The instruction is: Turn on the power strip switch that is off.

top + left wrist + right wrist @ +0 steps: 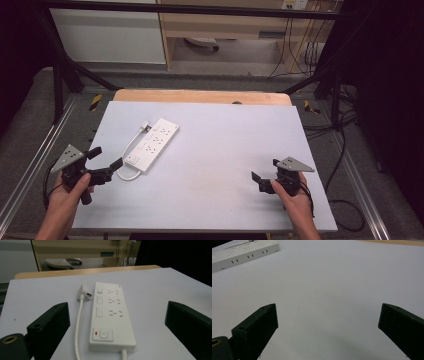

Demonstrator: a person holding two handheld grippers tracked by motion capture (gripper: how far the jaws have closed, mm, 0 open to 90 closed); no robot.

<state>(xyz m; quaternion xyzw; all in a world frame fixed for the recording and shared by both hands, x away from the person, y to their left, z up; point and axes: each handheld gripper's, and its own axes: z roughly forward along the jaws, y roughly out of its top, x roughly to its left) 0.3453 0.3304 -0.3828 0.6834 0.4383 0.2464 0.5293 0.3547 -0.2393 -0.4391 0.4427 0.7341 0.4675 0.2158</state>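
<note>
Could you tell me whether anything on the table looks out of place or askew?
Nothing looks damaged or spilled. The white power strip lies diagonally on the table, its plug loose beside it and not in any socket.

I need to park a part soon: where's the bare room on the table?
The bare stretch runs from the power strip across to the right claw, and up to the table's far edge. It is crowded only near the left claw, where the strip, its cord and plug lie.
</note>
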